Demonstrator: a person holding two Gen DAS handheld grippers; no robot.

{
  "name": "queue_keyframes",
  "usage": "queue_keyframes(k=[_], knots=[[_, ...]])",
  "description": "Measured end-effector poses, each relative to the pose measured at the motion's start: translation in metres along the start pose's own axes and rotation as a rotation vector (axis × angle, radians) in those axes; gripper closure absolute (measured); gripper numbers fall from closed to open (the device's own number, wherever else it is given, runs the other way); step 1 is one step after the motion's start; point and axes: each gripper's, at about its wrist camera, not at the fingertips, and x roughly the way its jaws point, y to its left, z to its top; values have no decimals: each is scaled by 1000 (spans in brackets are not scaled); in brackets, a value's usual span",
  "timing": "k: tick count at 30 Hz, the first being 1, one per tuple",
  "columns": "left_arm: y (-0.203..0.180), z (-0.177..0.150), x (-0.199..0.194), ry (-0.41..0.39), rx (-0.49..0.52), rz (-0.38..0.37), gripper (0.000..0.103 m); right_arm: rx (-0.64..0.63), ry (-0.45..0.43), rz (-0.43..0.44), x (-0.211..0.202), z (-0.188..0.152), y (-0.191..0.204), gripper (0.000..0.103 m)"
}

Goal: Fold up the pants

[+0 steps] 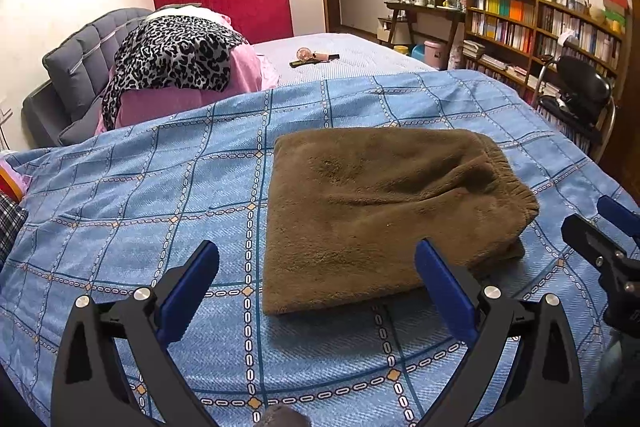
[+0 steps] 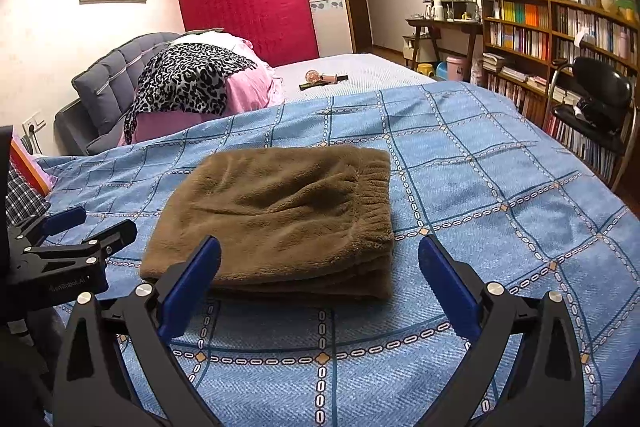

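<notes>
Two spread tongs: left tongs (image 1: 316, 283), right tongs (image 2: 320, 279), one folded pants (image 1: 384, 223)

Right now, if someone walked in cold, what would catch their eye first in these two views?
The brown fleece pants, folded into a thick stack with the elastic waistband on the right, lying mid-frame on the blue checked bedspread. Next, the left gripper and right gripper, both open and empty, just short of the stack's near edge. Behind, a red mattress leans against the wardrobe.
</notes>
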Motion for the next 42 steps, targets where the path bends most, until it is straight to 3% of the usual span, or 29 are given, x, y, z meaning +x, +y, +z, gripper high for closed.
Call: queue_keyframes(k=[22, 42], knots=[[-6, 5, -16, 5, -47, -48, 5, -63, -39, -57, -12, 4, 7, 3], [-15, 6, -19, -5, -7, -33, 5, -60, -37, -53, -9, 8, 6, 3]])
